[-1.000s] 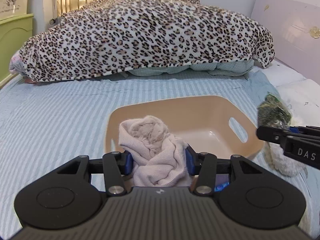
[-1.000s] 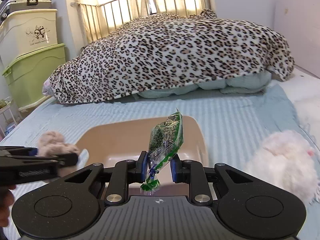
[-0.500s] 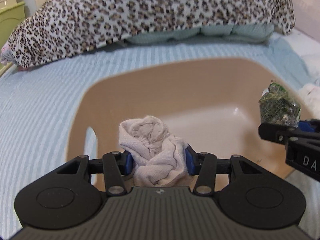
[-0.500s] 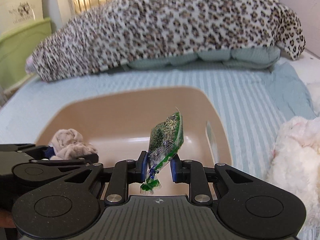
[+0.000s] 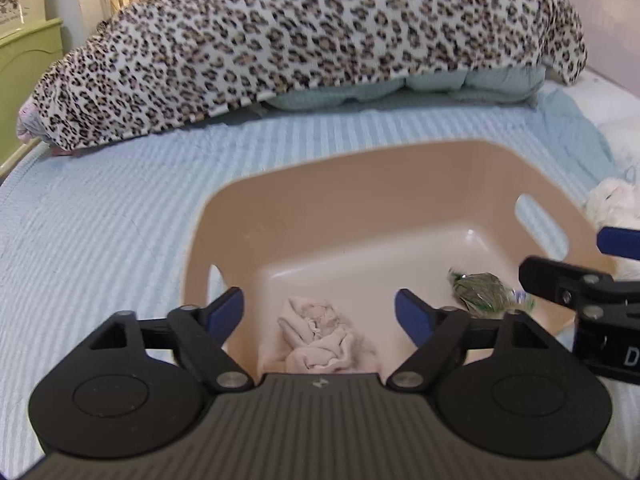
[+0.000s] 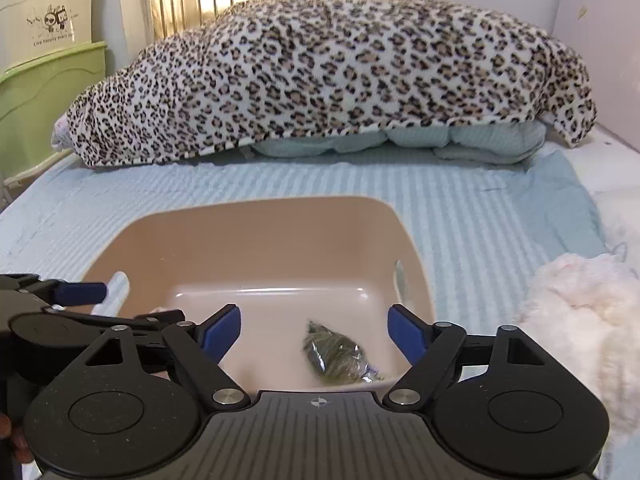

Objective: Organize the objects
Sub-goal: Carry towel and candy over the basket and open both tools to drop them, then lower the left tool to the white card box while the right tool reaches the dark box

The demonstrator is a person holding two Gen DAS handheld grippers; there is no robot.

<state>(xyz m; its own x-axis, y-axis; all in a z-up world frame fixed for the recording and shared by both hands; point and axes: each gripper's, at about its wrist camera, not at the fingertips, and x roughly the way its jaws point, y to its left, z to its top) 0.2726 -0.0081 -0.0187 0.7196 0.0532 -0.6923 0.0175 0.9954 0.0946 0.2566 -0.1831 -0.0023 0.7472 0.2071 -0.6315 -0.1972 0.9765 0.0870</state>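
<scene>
A tan plastic basket (image 5: 312, 208) (image 6: 224, 240) with handle slots sits on the striped blue bedsheet. A crumpled pink cloth (image 5: 320, 338) lies on its floor at the near left. A green snack packet (image 5: 482, 292) (image 6: 336, 354) lies on its floor at the near right. My left gripper (image 5: 320, 312) is open and empty above the cloth. My right gripper (image 6: 314, 334) is open and empty above the packet. In the left wrist view the right gripper's fingers (image 5: 560, 280) show at the right edge.
A leopard-print blanket (image 5: 312, 52) (image 6: 328, 76) is heaped across the back of the bed. A white fluffy plush (image 6: 580, 328) (image 5: 612, 204) lies right of the basket. Green and cream storage bins (image 6: 48, 80) stand at the far left.
Both grippers opened. The pink cloth dropped from the left gripper and the green packet from the right gripper onto the basket floor.
</scene>
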